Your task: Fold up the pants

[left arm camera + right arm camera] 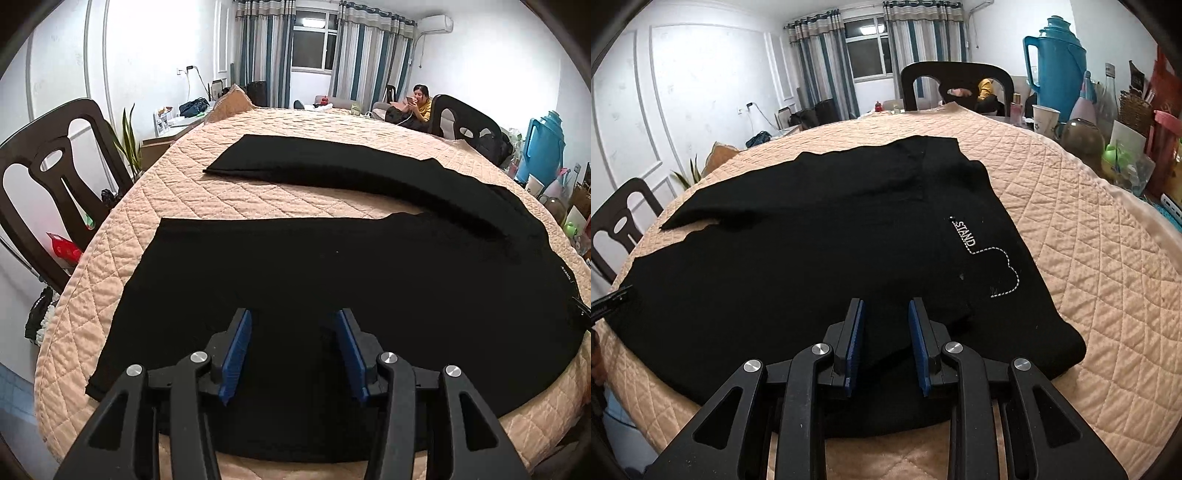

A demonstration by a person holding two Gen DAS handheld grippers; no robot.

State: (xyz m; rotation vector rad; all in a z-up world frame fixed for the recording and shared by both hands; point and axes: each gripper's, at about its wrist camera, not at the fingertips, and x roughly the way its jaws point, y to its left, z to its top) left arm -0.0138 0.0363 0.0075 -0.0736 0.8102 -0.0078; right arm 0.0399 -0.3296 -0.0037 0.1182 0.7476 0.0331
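Note:
Black pants [332,266] lie spread flat on a peach quilted table cover [258,199]. In the left wrist view one leg runs along the near side and the other leg [332,158] angles away toward the far left. My left gripper [293,314] hovers over the near leg, open, with nothing pinched between its blue pads. In the right wrist view the waist part of the pants [812,258] shows white "STAND" stitching [964,232]. My right gripper [886,302] hangs above the near waist edge, jaws apart, gripping no fabric.
Dark wooden chairs stand at the table's left [55,184] and far side [956,85]. A blue thermos jug [1056,70], bottles, a cup and a basket crowd the table's right edge. A person sits with a phone [419,103] at the back.

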